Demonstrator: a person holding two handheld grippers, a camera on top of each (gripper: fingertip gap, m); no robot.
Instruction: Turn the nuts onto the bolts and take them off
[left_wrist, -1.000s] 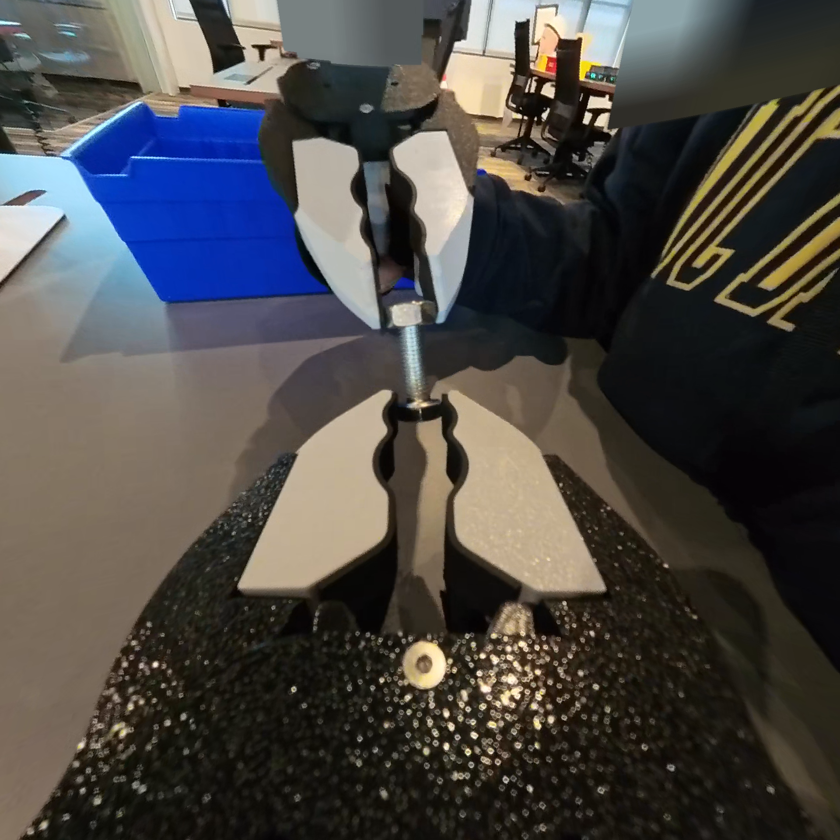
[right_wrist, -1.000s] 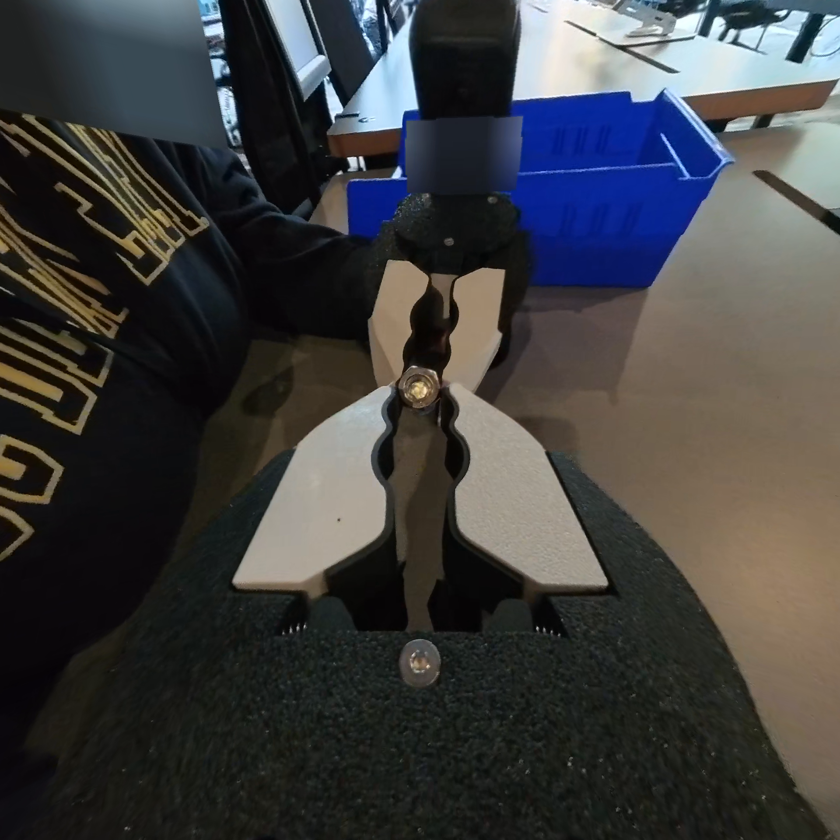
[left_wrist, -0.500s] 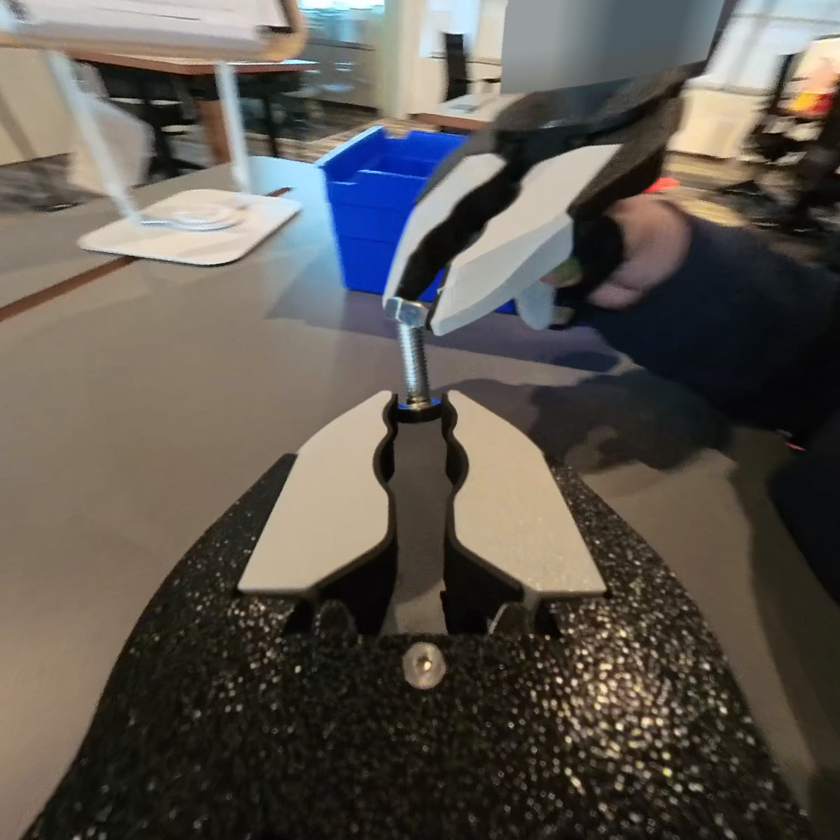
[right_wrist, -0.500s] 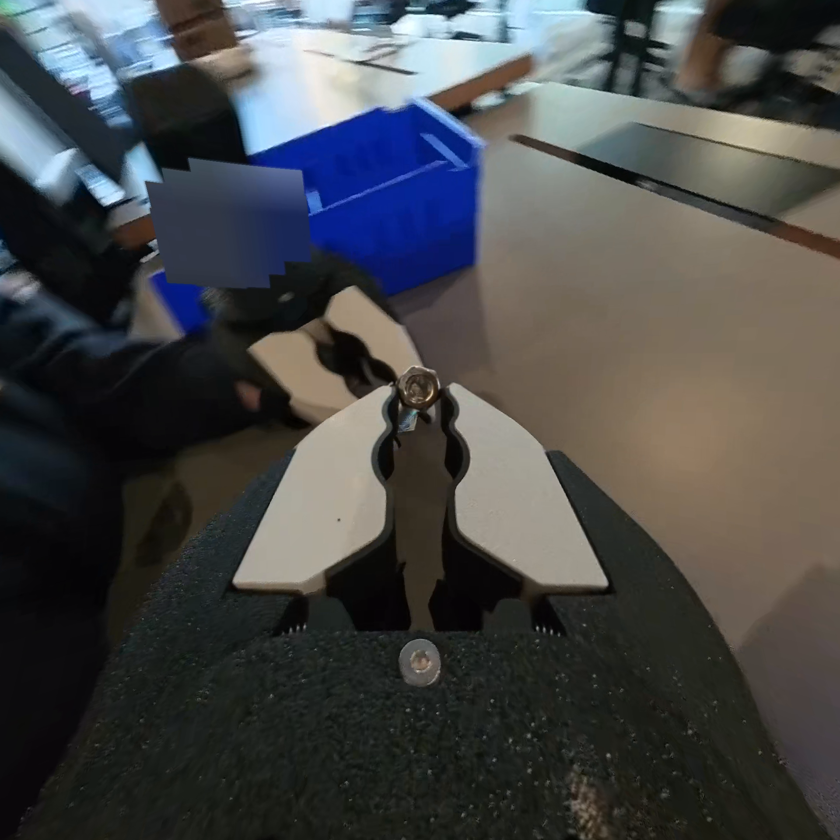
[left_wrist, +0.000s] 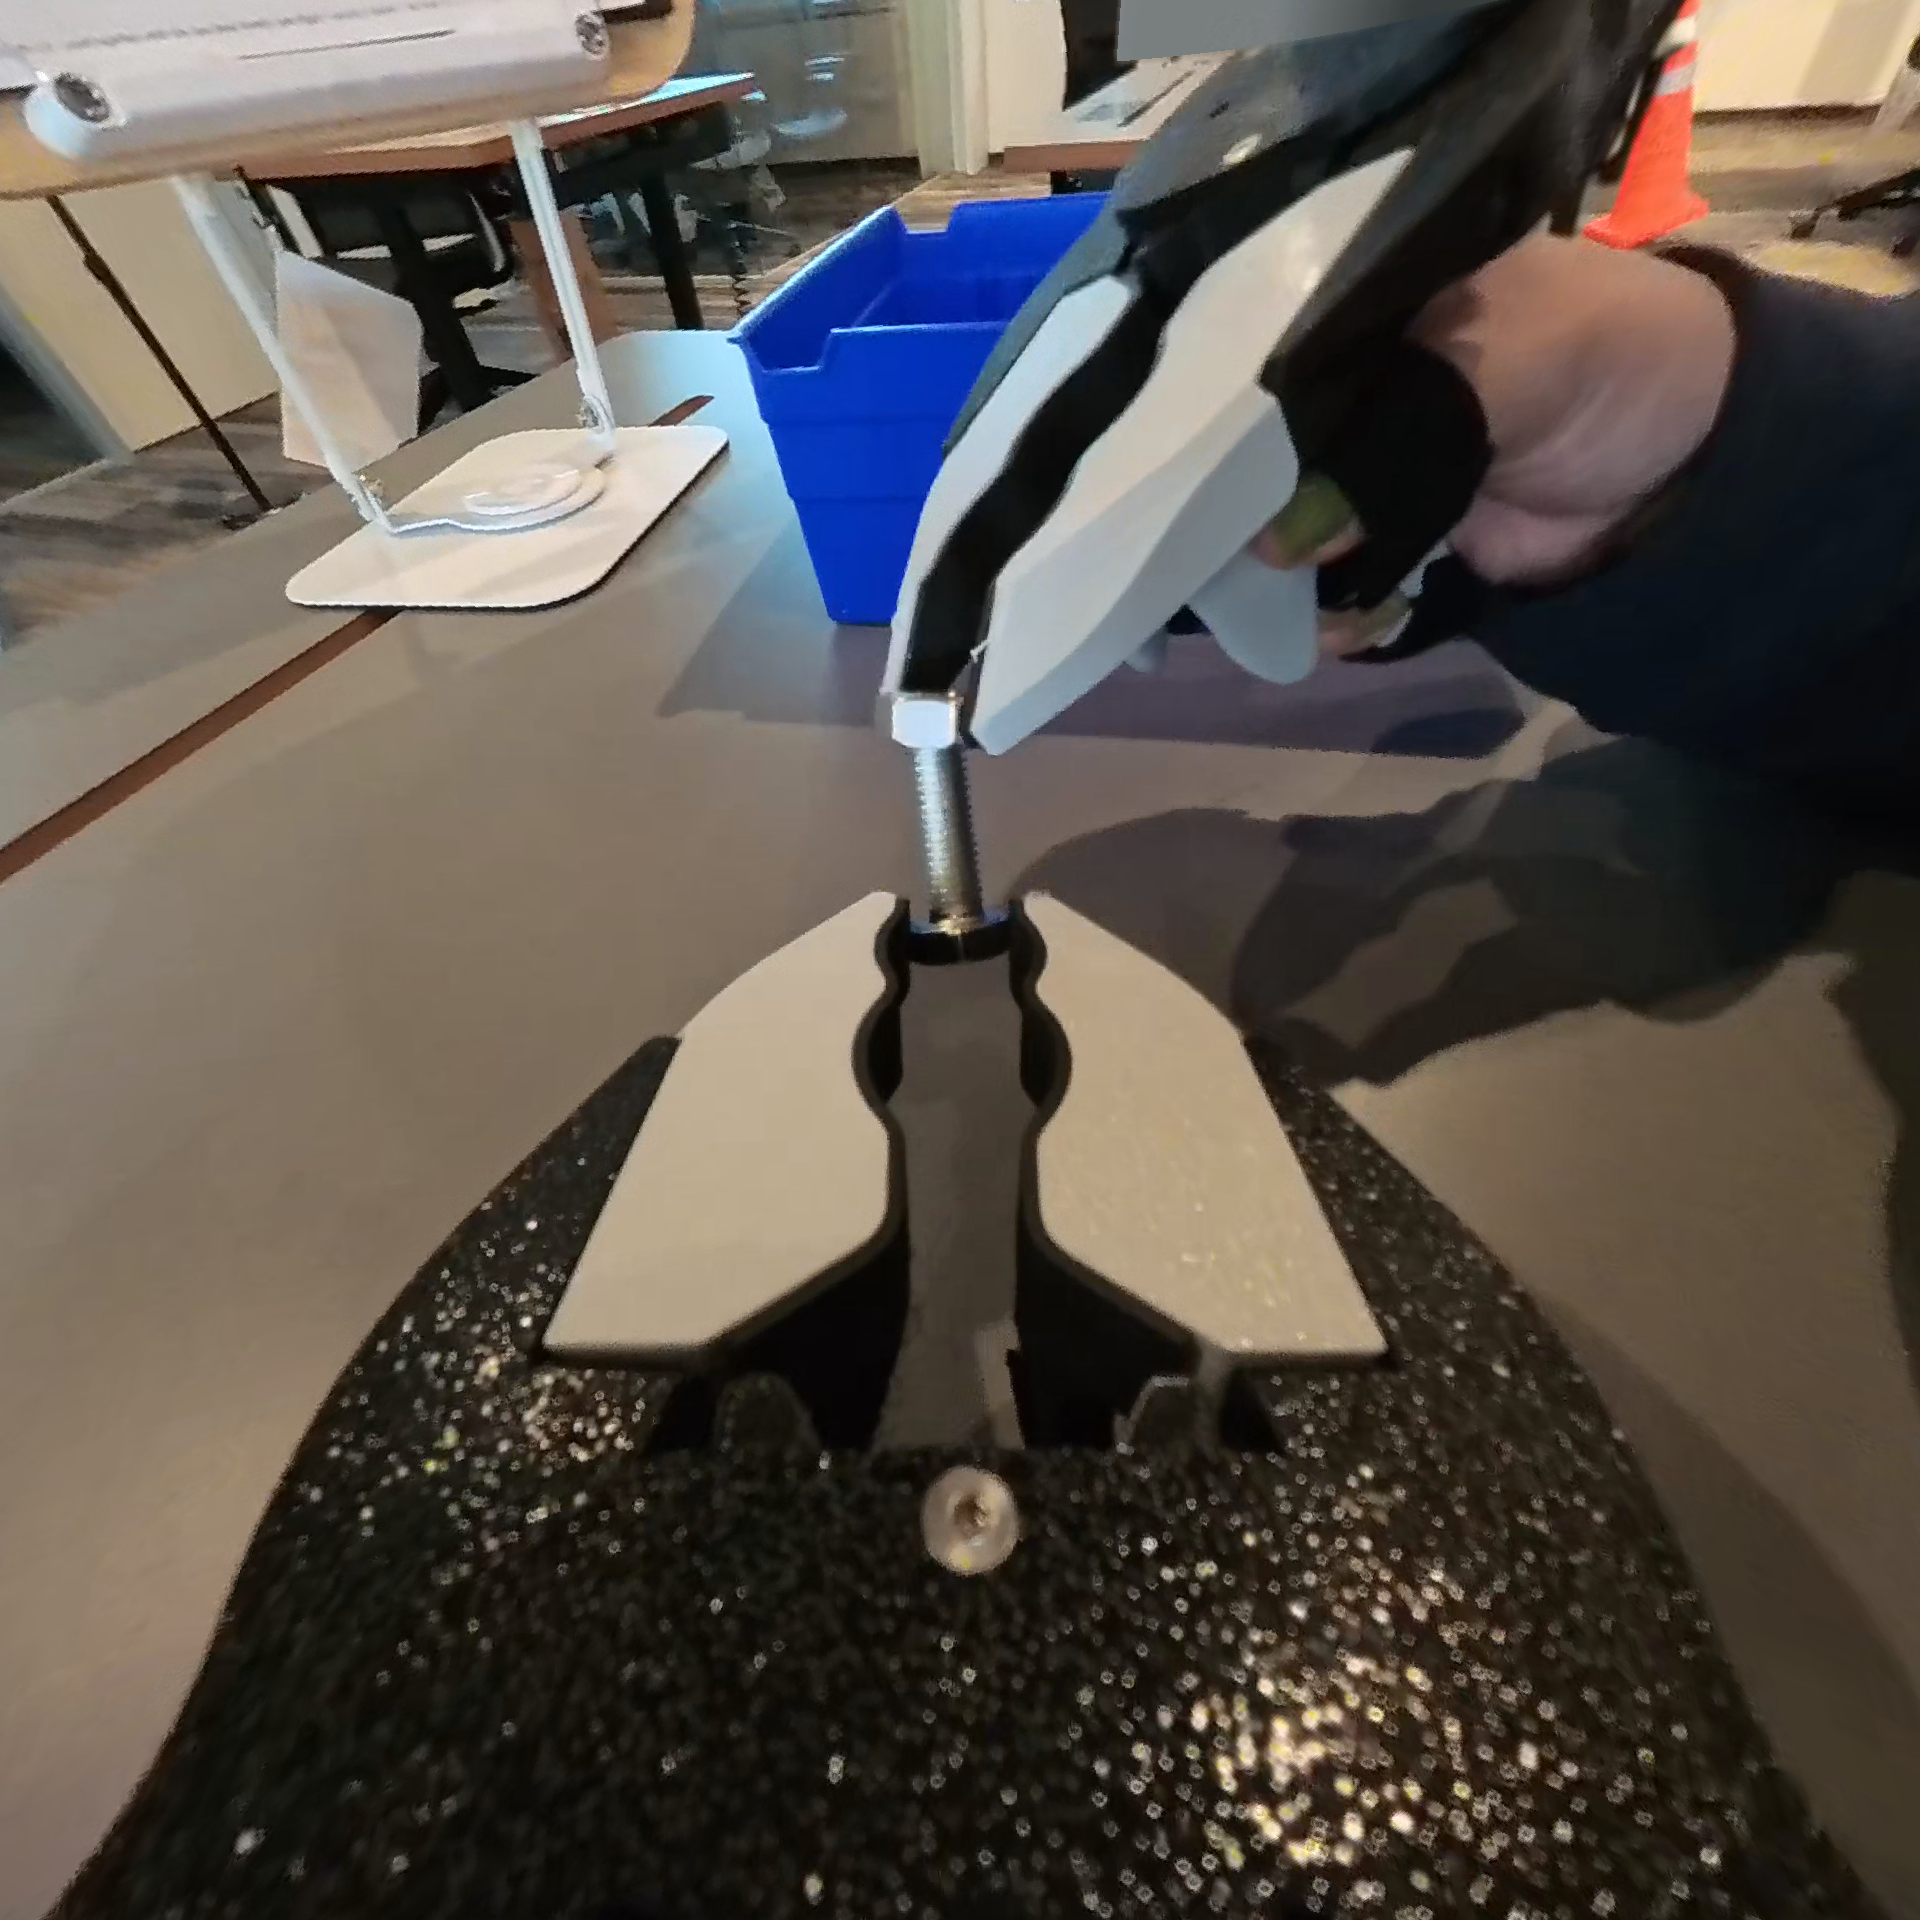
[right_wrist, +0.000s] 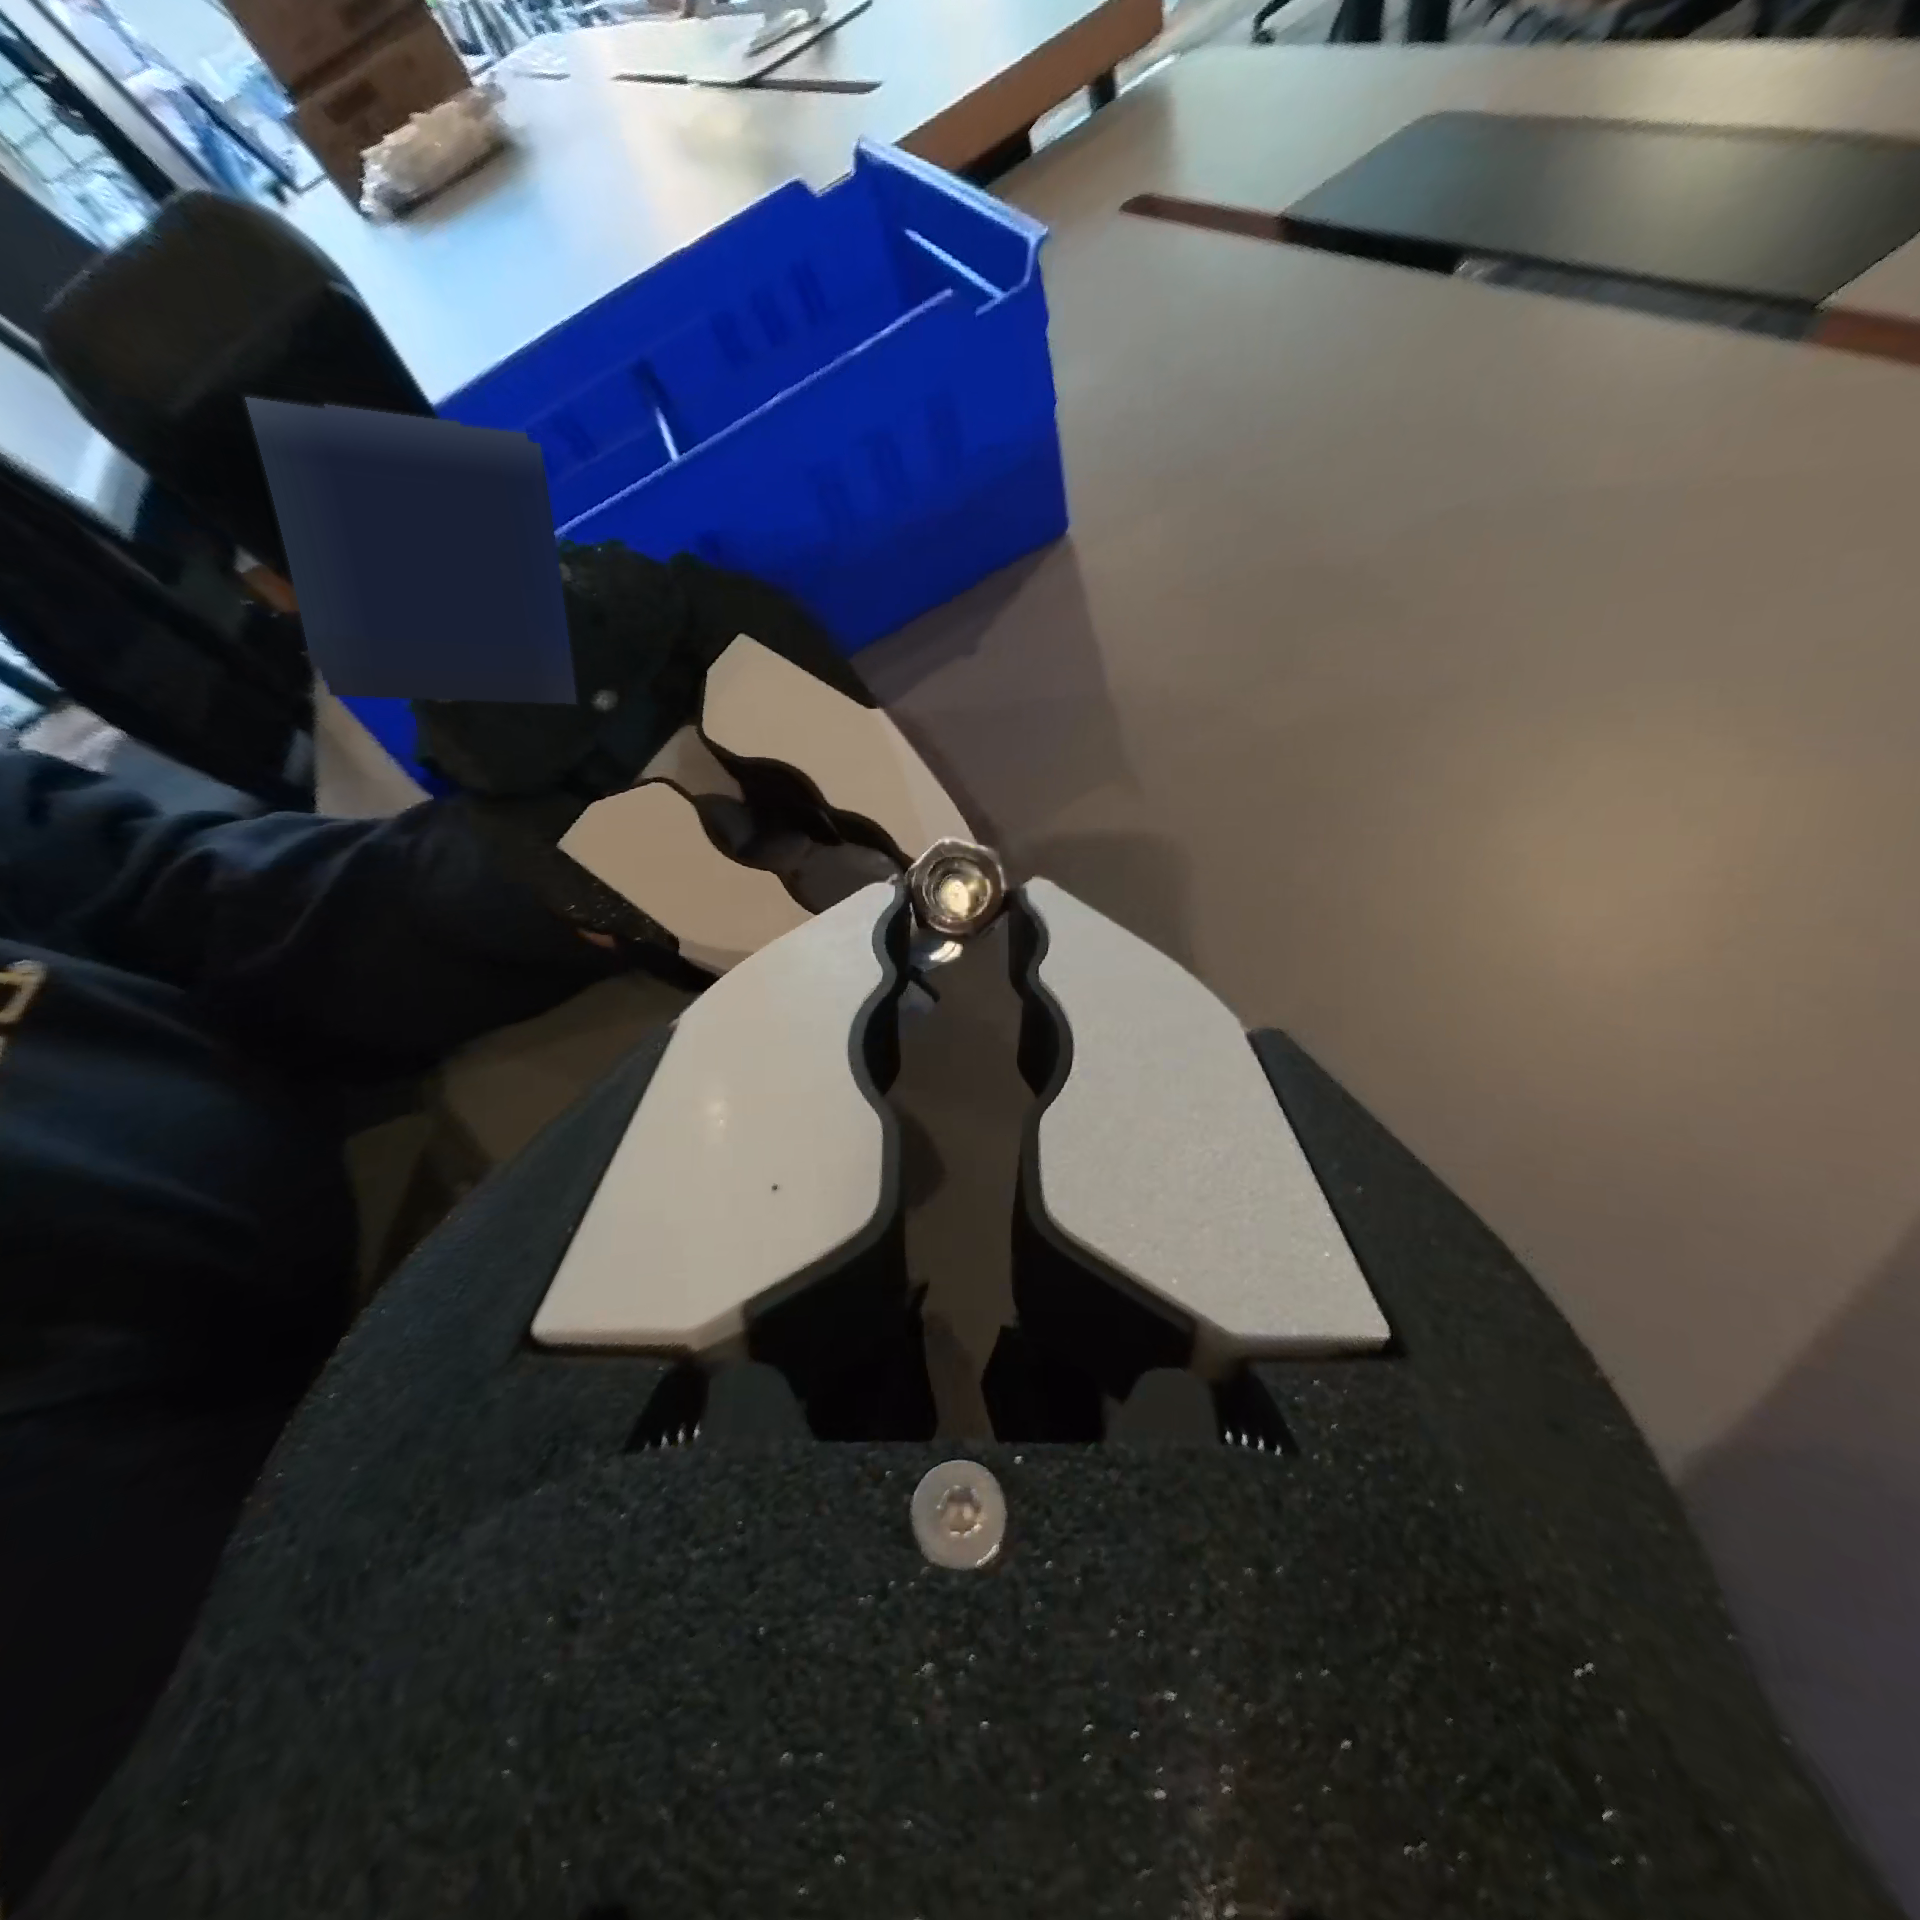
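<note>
A silver bolt stands upright between my two grippers above the grey table. My left gripper is shut on the nut at the bolt's lower end. My right gripper comes in from the upper right, tilted, and is shut on the bolt's hex head. In the right wrist view the bolt head sits end-on between my right gripper's tips. The left gripper lies behind it to the left, and the nut is hidden there.
A blue divided bin stands on the table behind the grippers, also in the right wrist view. A white stand with a flat base is at the far left. A black mat lies at the far right. A person's dark sleeve is close by.
Both grippers have swung round the bolt's axis relative to each other: the right gripper, once head-on, now leans in from the right. Both grips hold. The background has shifted sideways.
</note>
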